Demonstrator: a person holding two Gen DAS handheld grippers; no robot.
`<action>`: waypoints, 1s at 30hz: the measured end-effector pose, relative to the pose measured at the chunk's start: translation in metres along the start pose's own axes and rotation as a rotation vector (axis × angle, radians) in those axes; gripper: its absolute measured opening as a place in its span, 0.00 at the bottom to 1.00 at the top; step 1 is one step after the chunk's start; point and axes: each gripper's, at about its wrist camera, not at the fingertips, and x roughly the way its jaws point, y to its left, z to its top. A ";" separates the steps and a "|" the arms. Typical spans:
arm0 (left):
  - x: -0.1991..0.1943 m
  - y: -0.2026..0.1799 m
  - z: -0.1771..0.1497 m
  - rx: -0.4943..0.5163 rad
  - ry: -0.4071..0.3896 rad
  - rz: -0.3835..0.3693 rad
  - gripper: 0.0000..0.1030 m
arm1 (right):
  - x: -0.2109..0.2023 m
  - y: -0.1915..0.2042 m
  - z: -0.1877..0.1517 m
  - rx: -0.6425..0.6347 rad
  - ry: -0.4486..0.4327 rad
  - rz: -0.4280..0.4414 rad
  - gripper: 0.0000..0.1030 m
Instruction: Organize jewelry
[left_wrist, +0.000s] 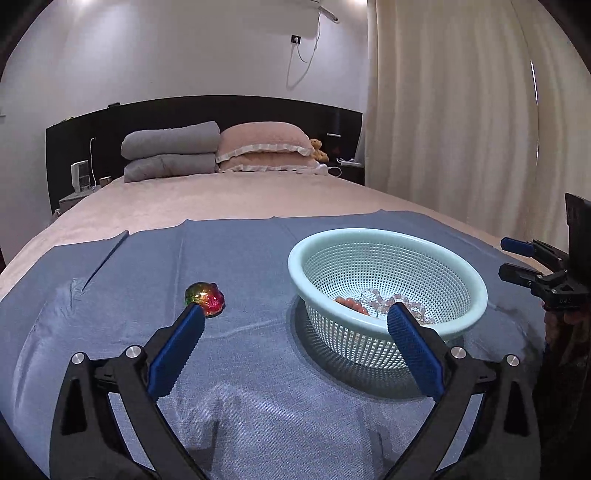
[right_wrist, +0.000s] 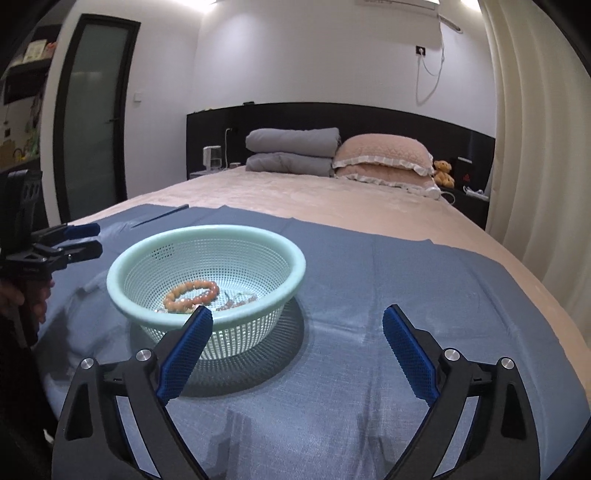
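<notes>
Meanwhile both fingers wide and empty, bracelets (right_wrist: 194, 295) in basket (right_wrist: 207, 236), iridescent gem (left_wrist: 205, 298) at left fingertip (left_wrist: 194, 314)

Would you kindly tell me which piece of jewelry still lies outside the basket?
The iridescent multicoloured piece, alone on the blue cloth; the bead bracelets lie inside the basket.

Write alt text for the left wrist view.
The open left gripper hovers over a blue cloth on a bed, holding nothing. A mint basket ahead on the right holds beaded bracelets; a rainbow-coloured trinket lies on the cloth by the left finger. The right gripper shows at the right edge.
</notes>
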 end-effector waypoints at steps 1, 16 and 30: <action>0.002 -0.001 -0.001 -0.002 0.000 0.000 0.94 | -0.001 0.000 -0.001 0.013 -0.014 0.001 0.88; 0.009 -0.008 -0.008 -0.004 -0.053 0.177 0.96 | 0.015 0.010 -0.008 0.010 -0.056 -0.111 0.92; 0.002 -0.016 -0.016 0.047 -0.142 0.233 0.95 | 0.005 0.019 -0.012 -0.023 -0.167 -0.057 0.92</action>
